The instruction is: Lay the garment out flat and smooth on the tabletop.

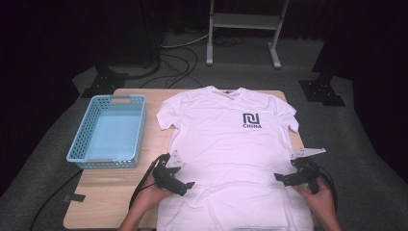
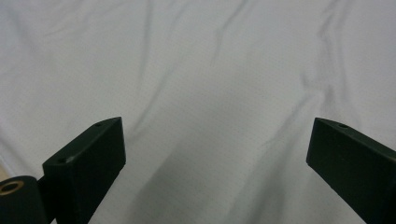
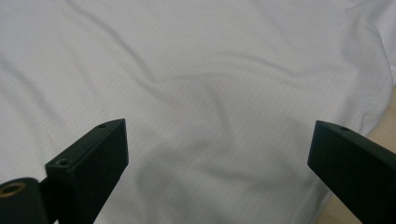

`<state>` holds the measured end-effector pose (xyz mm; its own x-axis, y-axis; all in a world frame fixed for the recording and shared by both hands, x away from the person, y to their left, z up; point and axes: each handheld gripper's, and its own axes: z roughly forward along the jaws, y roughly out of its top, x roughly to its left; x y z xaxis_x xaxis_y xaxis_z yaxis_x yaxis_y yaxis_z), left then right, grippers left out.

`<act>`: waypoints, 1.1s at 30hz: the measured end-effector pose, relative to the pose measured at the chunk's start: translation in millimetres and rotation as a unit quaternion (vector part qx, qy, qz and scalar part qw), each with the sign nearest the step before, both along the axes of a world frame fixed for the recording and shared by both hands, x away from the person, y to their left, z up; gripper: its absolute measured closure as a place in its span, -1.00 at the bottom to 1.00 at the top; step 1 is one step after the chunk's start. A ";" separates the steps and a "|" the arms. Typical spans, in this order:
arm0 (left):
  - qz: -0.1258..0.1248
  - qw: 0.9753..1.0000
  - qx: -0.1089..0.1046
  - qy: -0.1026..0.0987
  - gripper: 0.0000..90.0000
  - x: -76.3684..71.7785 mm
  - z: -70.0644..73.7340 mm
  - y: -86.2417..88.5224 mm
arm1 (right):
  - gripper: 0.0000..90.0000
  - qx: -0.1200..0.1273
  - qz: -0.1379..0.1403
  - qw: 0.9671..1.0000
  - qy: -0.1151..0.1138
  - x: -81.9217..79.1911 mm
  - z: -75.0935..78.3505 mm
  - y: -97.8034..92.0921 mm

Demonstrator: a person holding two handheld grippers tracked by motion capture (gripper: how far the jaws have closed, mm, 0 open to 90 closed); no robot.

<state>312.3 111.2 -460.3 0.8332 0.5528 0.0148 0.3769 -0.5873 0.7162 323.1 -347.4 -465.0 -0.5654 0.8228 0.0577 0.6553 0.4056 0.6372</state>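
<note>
A white T-shirt (image 1: 228, 144) with a dark "CHINA" logo on its chest lies flat, front up, on the wooden table (image 1: 108, 192), collar at the far edge. My left gripper (image 1: 188, 185) hovers over the shirt's lower left side, jaws wide apart and empty. My right gripper (image 1: 280, 177) hovers over the lower right side near the shirt's edge, also open with nothing held. In the left gripper view, lightly wrinkled white fabric (image 2: 210, 93) lies between the black jaws. In the right gripper view, the same cloth (image 3: 201, 93) shows with a strip of table (image 3: 383, 121) at the right.
A light blue plastic basket (image 1: 77, 144), with nothing in it, stands on the table's left side. Bare wood shows in front of the basket. Beyond the table lie grey carpet, cables and the white legs of a stand (image 1: 243, 29).
</note>
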 end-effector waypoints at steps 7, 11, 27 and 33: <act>0.007 1.000 -0.013 -0.005 -0.92 -8.2 3.0 7.3 | -0.90 0.006 -0.002 1.000 -0.008 -13.7 3.2 -4.1; 0.013 1.000 -0.021 -0.008 -0.92 -14.1 3.2 11.4 | -0.90 0.010 -0.006 1.000 -0.010 -21.5 3.1 -7.7; 0.038 0.998 -0.036 -0.016 -0.92 -39.9 -3.9 27.4 | -0.90 0.030 -0.029 0.999 -0.021 -53.9 -1.9 -27.2; 0.042 0.998 -0.033 -0.019 -0.92 -45.7 -3.9 32.4 | -0.90 0.043 -0.043 0.998 -0.026 -63.5 -4.8 -35.5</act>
<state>266.6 143.6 -464.2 0.7837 0.6211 0.0063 0.3943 -0.5053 0.7676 259.6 -382.9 -469.8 -0.4973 0.8616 0.1022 0.6501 0.2920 0.7015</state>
